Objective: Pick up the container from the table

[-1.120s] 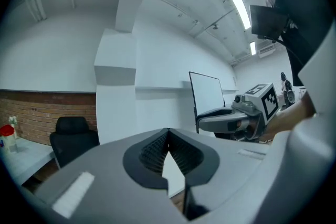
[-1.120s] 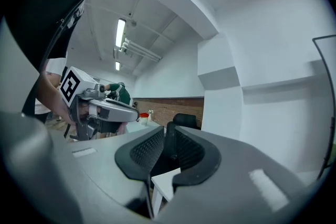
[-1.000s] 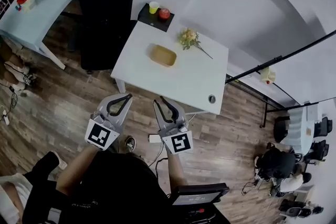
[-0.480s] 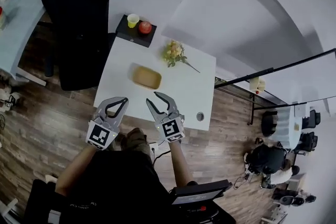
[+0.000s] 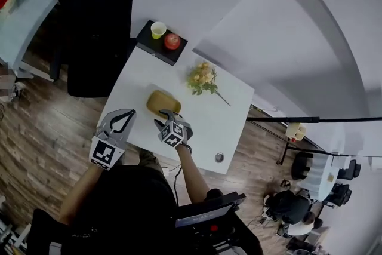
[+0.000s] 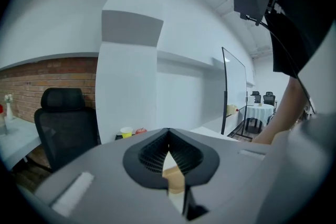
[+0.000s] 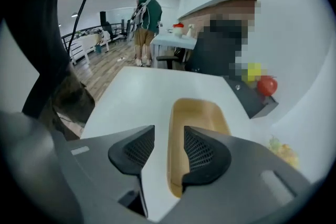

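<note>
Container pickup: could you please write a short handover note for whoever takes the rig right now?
Right gripper: open, jaws have just been opening, straddling the container's near rim, not gripping.
Left gripper: shut, empty, by the table's near edge.
Container: flat on the white table.
Done: the approach.
Left: close on the rim and lift.

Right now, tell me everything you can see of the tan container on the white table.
The container is a shallow, tan tray with rounded corners, matte, perhaps wood or bamboo, and it looks empty. It lies flat and upright on the white table, toward the person's side. The right gripper, whose jaws have just been opening, hovers over its near end. One long rim shows through the gap between the open jaws, and no pad presses on it.
</note>
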{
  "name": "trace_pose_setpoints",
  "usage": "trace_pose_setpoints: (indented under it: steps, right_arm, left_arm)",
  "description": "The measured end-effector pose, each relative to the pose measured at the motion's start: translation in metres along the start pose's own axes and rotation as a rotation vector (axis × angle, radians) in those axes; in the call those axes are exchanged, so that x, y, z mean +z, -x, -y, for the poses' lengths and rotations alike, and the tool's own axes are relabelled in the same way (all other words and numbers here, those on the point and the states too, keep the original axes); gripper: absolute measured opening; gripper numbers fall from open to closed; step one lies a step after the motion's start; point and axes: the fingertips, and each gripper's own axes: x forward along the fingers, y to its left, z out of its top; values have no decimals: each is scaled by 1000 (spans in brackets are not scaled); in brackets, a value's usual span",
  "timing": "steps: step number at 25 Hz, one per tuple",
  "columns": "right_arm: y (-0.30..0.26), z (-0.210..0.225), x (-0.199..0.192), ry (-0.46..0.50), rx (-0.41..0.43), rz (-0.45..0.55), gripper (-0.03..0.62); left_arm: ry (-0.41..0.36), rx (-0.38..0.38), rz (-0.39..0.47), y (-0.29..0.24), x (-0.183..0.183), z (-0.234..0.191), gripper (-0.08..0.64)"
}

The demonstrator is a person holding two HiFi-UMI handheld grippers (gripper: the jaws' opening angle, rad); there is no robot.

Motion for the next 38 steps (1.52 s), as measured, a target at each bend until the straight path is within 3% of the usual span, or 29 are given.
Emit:
trace_pose_setpoints:
  steps: [3, 5, 7, 11, 15, 25, 29, 38]
  right_arm:
    - [-23, 2, -23, 47, 36, -107, 137]
    - [-31, 3, -31, 82, 51, -172, 30]
    - [-28, 5, -27, 48, 68, -164, 28]
    - [10, 38, 14, -109, -3, 21, 21]
    - [80, 76, 75, -258, -95, 308, 21]
    - [297, 125, 198, -308, -304, 933, 21]
    - [349, 119, 214, -264, -383, 1046, 21]
    - [387, 109, 234, -254, -465, 1127, 21]
  left_arm:
    - [9, 36, -4, -11, 2, -8, -3]
    - [16, 50, -7, -15, 5, -11, -3]
    - [15, 57, -3, -18, 7, -12, -3]
    - [6, 47, 25, -27, 18, -16, -3]
    - [-20, 22, 62, -33, 36, -21, -3]
    - [-78, -27, 194, -38, 114, -30, -3]
    - [-109, -31, 252, -31, 138, -29, -3]
    - [-84, -48, 279, -17, 149, -31, -3]
